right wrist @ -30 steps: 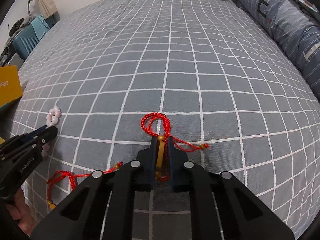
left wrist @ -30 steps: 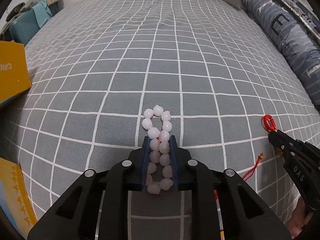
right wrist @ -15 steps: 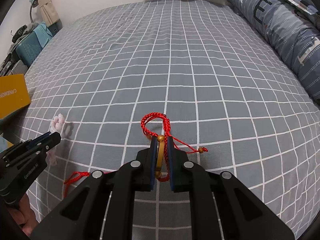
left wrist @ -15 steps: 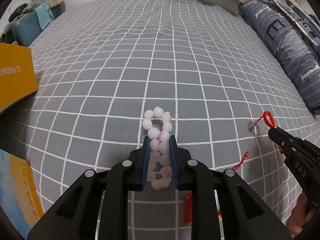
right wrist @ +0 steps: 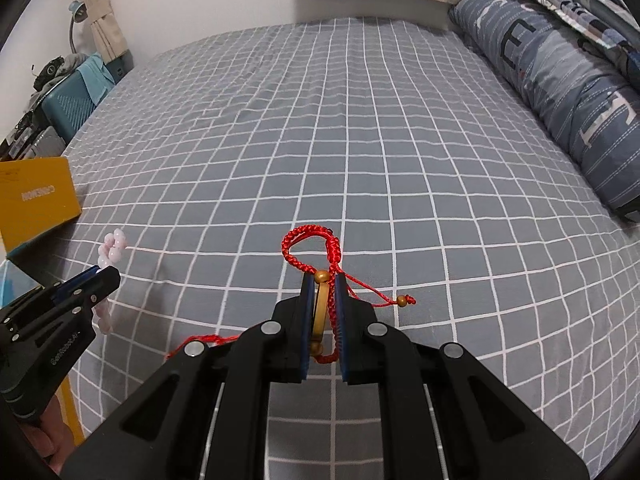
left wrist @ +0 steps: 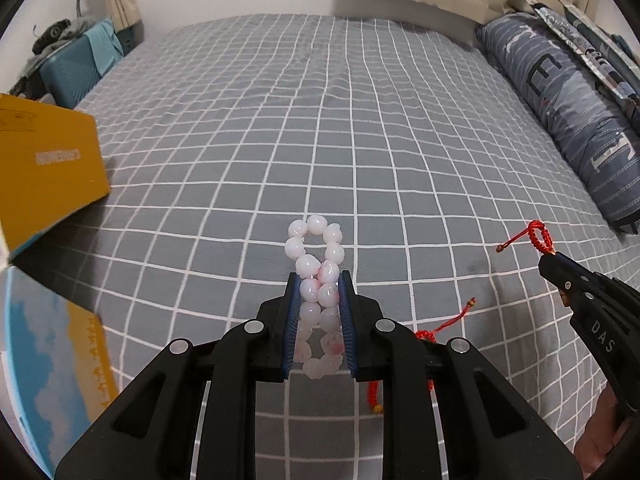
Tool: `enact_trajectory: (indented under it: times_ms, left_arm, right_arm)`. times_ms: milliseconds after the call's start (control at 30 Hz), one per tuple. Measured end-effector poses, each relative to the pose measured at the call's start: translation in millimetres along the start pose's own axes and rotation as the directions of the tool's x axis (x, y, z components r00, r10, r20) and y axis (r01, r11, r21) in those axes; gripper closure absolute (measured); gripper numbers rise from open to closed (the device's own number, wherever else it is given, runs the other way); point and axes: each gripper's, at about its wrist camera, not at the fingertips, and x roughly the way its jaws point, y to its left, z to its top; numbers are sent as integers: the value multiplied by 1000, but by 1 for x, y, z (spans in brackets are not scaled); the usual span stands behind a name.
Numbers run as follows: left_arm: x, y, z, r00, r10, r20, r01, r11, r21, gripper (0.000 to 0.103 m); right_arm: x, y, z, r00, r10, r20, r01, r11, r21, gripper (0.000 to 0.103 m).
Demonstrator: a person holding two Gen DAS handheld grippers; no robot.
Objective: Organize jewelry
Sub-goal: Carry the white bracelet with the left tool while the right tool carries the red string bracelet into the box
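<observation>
Both lifted higher off bed [left wrist: 360,140] | left gripper [left wrist: 319,286] clamps pink bead bracelet [left wrist: 318,276] | right gripper [right wrist: 323,280] clamps red cord bracelet [right wrist: 312,246]

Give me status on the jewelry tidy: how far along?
Pickup looks done: the left tongs grip the pink bead bracelet, the right tongs the red cord bracelet, both above the checked bedspread. Left: stowing both. The yellow box at the left is a possible destination; nothing visibly in it.
</observation>
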Motion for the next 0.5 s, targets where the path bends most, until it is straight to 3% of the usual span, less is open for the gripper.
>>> enact_trajectory:
  times_ms: [500]
  left_arm:
    - [-66, 16, -16, 999, 20, 50, -19, 1000, -8, 84]
  right_arm:
    - [-60, 23, -17, 999, 11, 46, -10, 1000, -26, 93]
